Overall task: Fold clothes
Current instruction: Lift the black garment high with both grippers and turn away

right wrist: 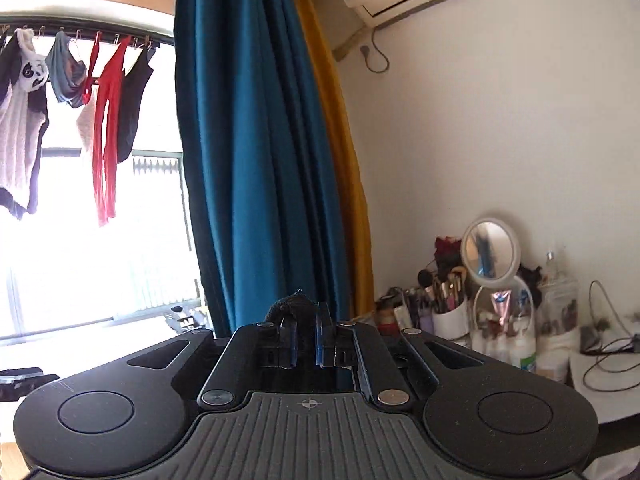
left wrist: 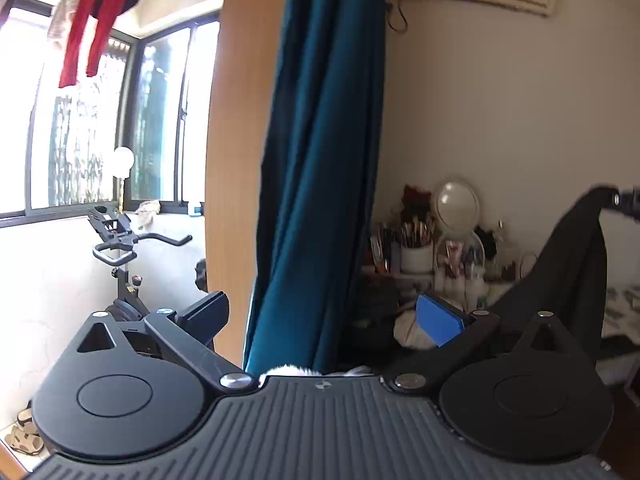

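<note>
Right wrist view: right gripper [right wrist: 306, 344] points about level at the teal curtain [right wrist: 256, 140], jaws drawn almost together on a small bunch of dark cloth [right wrist: 289, 307] that pokes up past the fingertips. Left wrist view confirms it from the side: at the right edge a black garment [left wrist: 568, 272] hangs as a long drape from a dark gripper, likely the right one, pinched at one point, probably raised so the cloth falls free and its shape can be read before folding. Left gripper [left wrist: 326, 314] has its jaws spread wide with nothing between them; only the curtain shows through the gap, so I judge it ready to take a second corner or hem. Blue pad on one finger [left wrist: 438, 326] is clear, the opposite finger [left wrist: 206, 312] shows dark. Hard to make out: what kind of garment this is, where its lower edge ends behind the gripper body, and what surface lies below it. Clutter on the dressing table [right wrist: 600, 364] by the round mirror [right wrist: 490, 250] is mostly readable as brushes and bottles. Laundry on the rail [right wrist: 80, 38] by the window is unrelated.
</note>
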